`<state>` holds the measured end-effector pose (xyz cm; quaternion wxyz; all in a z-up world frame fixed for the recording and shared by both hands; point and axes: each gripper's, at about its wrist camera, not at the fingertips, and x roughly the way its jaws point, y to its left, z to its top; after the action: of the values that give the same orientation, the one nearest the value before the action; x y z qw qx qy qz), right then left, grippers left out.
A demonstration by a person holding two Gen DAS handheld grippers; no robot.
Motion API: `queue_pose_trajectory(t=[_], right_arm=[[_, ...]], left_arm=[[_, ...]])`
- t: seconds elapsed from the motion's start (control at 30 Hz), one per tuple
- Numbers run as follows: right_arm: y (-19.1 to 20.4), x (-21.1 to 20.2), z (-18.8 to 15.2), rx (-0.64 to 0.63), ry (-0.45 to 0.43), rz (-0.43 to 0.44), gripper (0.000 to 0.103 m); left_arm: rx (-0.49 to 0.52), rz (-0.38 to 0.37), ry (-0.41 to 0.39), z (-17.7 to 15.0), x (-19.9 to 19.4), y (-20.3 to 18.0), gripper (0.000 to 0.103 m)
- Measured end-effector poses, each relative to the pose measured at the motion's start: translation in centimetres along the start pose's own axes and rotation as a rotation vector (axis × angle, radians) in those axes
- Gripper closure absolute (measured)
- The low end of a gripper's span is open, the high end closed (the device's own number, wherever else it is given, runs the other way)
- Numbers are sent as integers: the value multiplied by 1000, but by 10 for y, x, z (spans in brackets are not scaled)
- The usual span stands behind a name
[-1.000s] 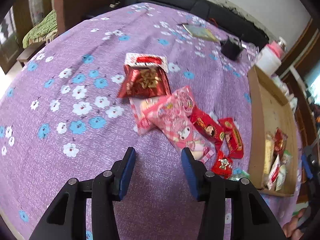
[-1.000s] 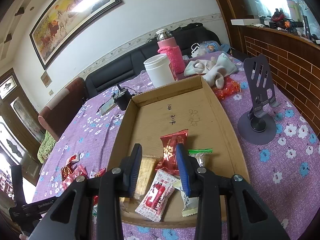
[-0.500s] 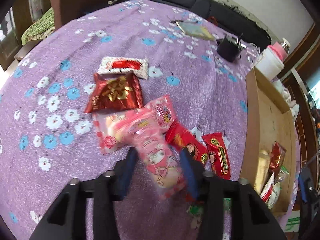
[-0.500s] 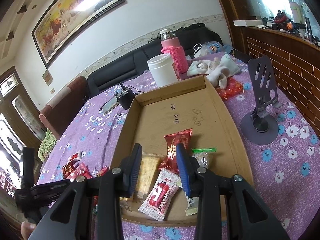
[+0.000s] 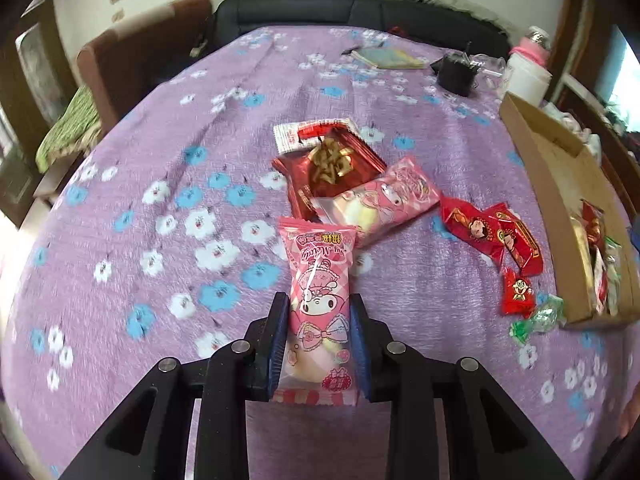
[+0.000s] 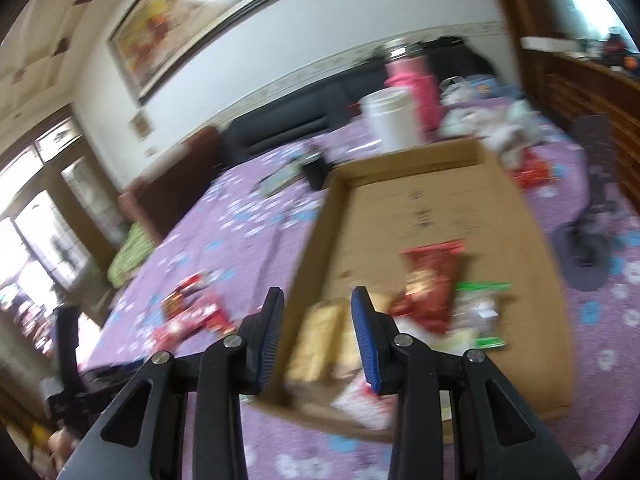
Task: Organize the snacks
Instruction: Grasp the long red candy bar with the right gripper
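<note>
1. Handling: pink pack (image 5: pixel 318 280) looks like a light, soft film pouch with a puffy filling. Probably crushable and slick. A side pinch across the padded lower-middle is safer than the flat crimped ends.
2. Left tool (image 5: pixel 318 338): jaws have just been closing and now pinch the pink pack by both long edges. Blue pads (image 5: pixel 276 340) press into the wrapper.
3. Position: pack's lower half sits between the fingers, top half sticks out ahead, over the purple-clothed counter (image 5: pixel 160 160). Whether it is lifted clear cannot be told.
4. Box (image 5: pixel 532 152) lies well right of the left tool; second pink pack (image 5: pixel 380 204) just beyond.
5. Right tool (image 6: pixel 318 334): part open, empty, hanging over the box's near-left wall.
</note>
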<state>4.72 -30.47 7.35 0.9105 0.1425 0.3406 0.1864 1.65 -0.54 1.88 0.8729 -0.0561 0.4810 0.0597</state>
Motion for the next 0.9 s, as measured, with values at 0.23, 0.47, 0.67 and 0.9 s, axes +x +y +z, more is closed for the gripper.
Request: queue_pose_trajectory(t=[0.23, 0.47, 0.67, 0.9], right_arm=[[44, 29, -17, -181, 154, 176, 69], [104, 73, -17, -346, 335, 152, 69], [124, 115, -16, -453, 404, 78, 69], [129, 138, -20, -514, 427, -33, 83]], left_arm=[[43, 29, -81, -7, -1, -2, 72], [33, 24, -85, -5, 1, 1, 72], [16, 33, -87, -3, 2, 5, 72], [10, 35, -87, -3, 2, 7, 72]])
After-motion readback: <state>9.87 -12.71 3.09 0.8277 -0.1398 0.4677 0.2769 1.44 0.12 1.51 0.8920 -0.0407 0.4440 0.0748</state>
